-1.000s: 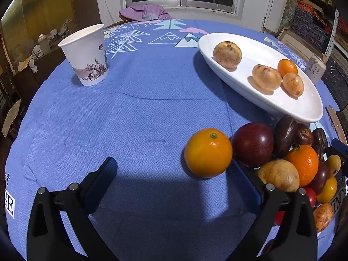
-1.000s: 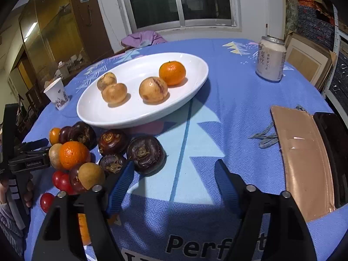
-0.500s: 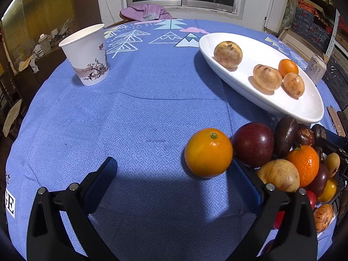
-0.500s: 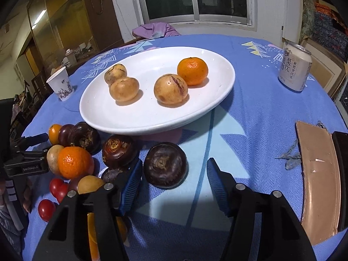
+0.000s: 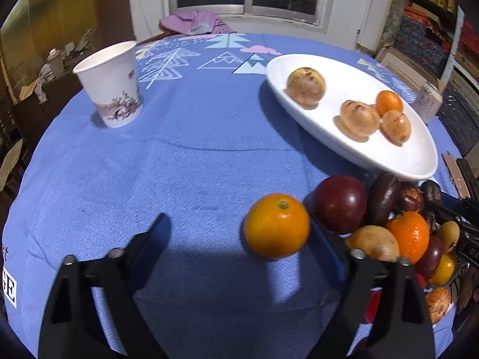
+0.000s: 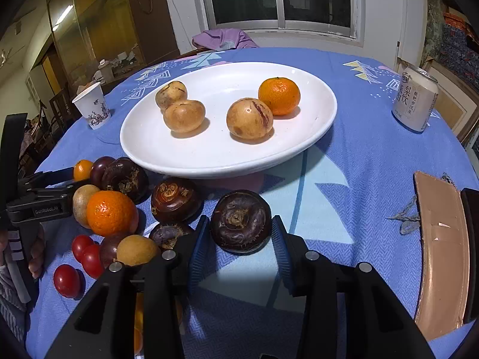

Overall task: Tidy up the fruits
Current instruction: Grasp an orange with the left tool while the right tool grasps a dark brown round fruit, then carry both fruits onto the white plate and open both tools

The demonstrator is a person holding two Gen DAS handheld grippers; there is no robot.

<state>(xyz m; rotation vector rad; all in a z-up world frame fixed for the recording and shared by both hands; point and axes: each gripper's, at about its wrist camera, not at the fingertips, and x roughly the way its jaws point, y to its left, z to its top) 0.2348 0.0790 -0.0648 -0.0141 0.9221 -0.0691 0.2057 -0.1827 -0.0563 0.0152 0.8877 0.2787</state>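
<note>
A white oval plate (image 6: 299,146) holds three tan fruits and one orange (image 6: 279,95); it also shows in the left wrist view (image 5: 419,161). A pile of loose fruits lies on the blue cloth in front of it. My right gripper (image 6: 238,239) has its blue pads on both sides of a dark brown round fruit (image 6: 241,220), touching or nearly touching it. My left gripper (image 5: 242,233) is open and empty, with an orange fruit (image 5: 277,225) lying just inside its right finger. It also shows at the left in the right wrist view (image 6: 45,191).
A paper cup (image 5: 112,85) stands at the far left. A drink can (image 6: 414,100) stands at the far right. A brown wallet (image 6: 441,248) and keys lie at the right edge. Small red tomatoes (image 6: 80,257) lie near the pile.
My right gripper has moved forward and left, and its fingers have narrowed around the dark brown fruit. My left gripper has stayed still.
</note>
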